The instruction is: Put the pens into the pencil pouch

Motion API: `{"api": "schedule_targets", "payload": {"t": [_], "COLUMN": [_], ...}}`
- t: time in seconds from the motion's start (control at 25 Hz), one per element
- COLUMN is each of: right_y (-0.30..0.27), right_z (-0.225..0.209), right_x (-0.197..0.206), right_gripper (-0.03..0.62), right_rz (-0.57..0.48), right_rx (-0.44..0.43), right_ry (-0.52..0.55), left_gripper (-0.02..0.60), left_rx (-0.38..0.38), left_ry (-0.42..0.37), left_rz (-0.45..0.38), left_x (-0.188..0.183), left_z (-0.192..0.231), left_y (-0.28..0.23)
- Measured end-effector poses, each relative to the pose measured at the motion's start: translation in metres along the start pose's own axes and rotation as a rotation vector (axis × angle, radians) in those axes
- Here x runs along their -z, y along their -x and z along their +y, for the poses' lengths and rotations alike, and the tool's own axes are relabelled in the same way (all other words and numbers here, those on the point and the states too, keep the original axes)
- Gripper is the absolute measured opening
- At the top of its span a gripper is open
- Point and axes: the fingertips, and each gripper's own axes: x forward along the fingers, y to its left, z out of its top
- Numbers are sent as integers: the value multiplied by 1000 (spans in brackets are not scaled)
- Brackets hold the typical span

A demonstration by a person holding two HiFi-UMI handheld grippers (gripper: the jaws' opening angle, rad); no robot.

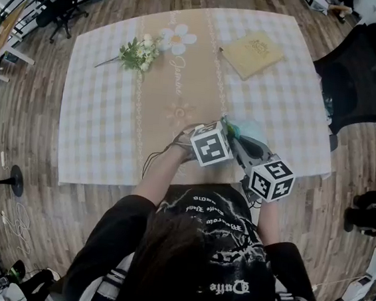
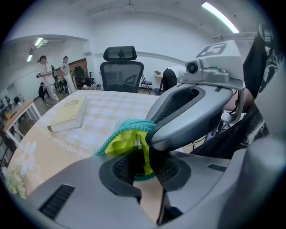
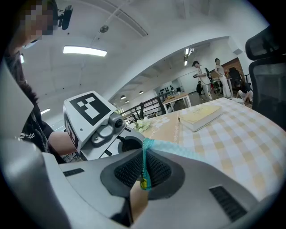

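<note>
**Slip hazard: pouch held by its edges alone**

You held the pencil pouch (image 2: 119, 139) up between the two tools, above the table (image 1: 99, 104) and close to its near edge. The left gripper (image 2: 145, 157) had its jaws pinched on the yellow-green lining at the pouch mouth. The right gripper (image 3: 144, 172) had its jaws pressed together on the teal rim. No pens showed in any view, so whether any lay inside could not be told.

Likely faults from this position:
- Each bite took only thin fabric. A pull of one tool away from the other would probably slip it free, and the loose side would sag and close the mouth
- The pouch hung near the table edge, so a lost grip could drop it to the floor
- Tipping the mouth downward risked spilling any contents
</note>
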Motion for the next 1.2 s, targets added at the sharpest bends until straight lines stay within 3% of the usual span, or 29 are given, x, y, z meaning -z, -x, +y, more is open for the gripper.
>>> {"api": "schedule_targets", "payload": {"t": [0.44, 0.68, 0.8, 0.96, 1.2], "right_y": [1, 0, 0, -2, -9], "right_z": [-5, -4, -6, -4, 3], "right_x": [-2, 0, -1, -1, 6], "right_gripper": [31, 31, 31, 31, 32], "right_rz": [-15, -10, -9, -4, 13], "right_rx": [17, 14, 11, 3, -3], "right_ry": [-2, 7, 6, 11, 15], "left_gripper": [262, 296, 296, 296, 296], "left_rx": [6, -4, -27, -44, -207], "left_ry": [74, 169, 253, 424, 620], "left_rz": [-99, -188, -279, -474, -691], "left_x": [-2, 3, 7, 15, 49], "left_z": [4, 5, 10, 23, 52], "left_y": [23, 49, 67, 101, 157]}}
